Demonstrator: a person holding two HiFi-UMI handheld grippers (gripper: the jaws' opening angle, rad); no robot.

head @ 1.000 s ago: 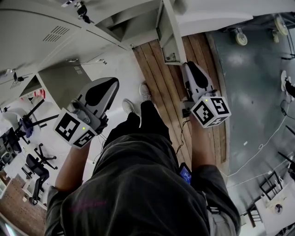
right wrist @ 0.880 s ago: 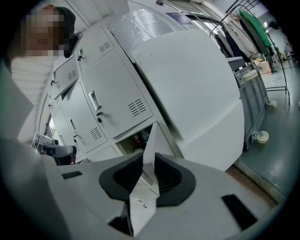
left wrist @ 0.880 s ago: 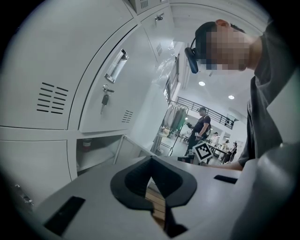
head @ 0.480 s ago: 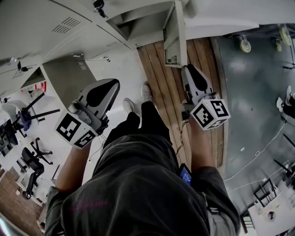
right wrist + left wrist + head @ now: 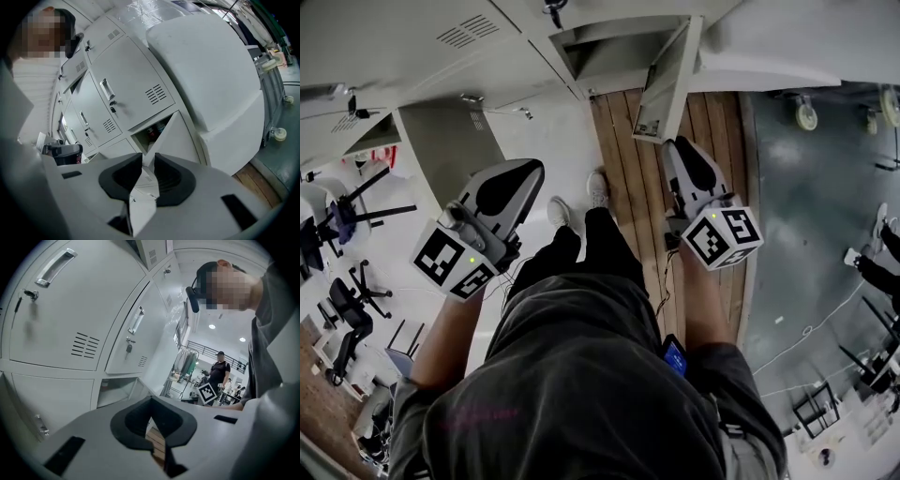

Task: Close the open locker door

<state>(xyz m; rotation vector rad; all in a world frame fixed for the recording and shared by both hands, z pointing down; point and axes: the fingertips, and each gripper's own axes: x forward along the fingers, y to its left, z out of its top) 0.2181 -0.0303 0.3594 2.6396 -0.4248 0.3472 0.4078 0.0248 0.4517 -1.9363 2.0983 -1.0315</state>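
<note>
A bank of pale grey lockers runs along the top of the head view. One compartment [image 5: 605, 52] stands open, and its door [image 5: 667, 80] swings out over the wooden floor strip. My right gripper [image 5: 671, 143] points at the door's lower corner, just short of it. In the right gripper view its jaws [image 5: 148, 157] stand a narrow gap apart with nothing in them, and the door [image 5: 172, 136] and the open compartment [image 5: 151, 131] lie straight ahead. My left gripper [image 5: 528, 169] hangs to the left, away from the door. Its jaws [image 5: 150, 398] meet at the tips, empty.
My feet [image 5: 594, 186] stand on the wooden strip [image 5: 642, 225]. A grey floor with cables [image 5: 811, 234] and castors [image 5: 807, 114] lies to the right. Office chairs [image 5: 342, 309] are at the left. A large white padded body [image 5: 211, 79] stands beside the lockers. People [image 5: 219, 373] stand far off.
The lockers and the open door have slid lower in the head view. The right gripper's tip now lies closer to the door's lower corner. The left gripper has barely moved.
</note>
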